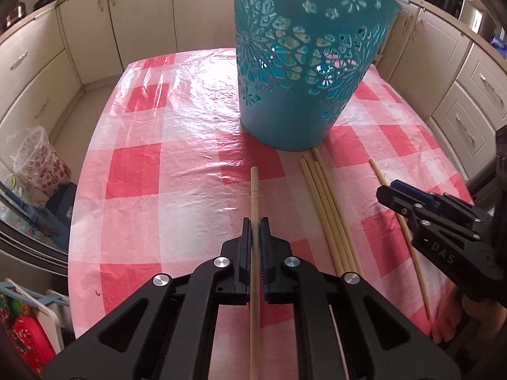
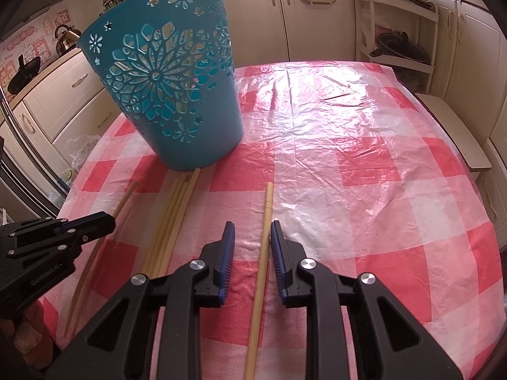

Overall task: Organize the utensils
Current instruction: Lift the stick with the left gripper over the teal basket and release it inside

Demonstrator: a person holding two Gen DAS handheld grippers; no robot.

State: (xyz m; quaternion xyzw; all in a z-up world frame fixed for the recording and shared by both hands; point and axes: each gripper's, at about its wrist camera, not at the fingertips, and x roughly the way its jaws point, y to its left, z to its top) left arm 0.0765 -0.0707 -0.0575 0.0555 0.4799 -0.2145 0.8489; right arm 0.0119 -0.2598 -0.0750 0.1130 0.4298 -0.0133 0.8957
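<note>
two claws at the chopsticks on a checked tabletop (image 2: 364,171)

the left claw (image 1: 255,221) is closed on a wooden chopstick (image 1: 254,186), which runs forward between its pads toward the blue cut-out basket (image 1: 304,63). the right claw (image 2: 252,226) is partly open, straddling another chopstick (image 2: 264,237) that seems to lie on the cloth; contact with the pads is hard to judge. a bundle of pale chopsticks (image 2: 172,221) lies between the two claws, its ends just beside the basket's base. the basket stands upright.
</note>
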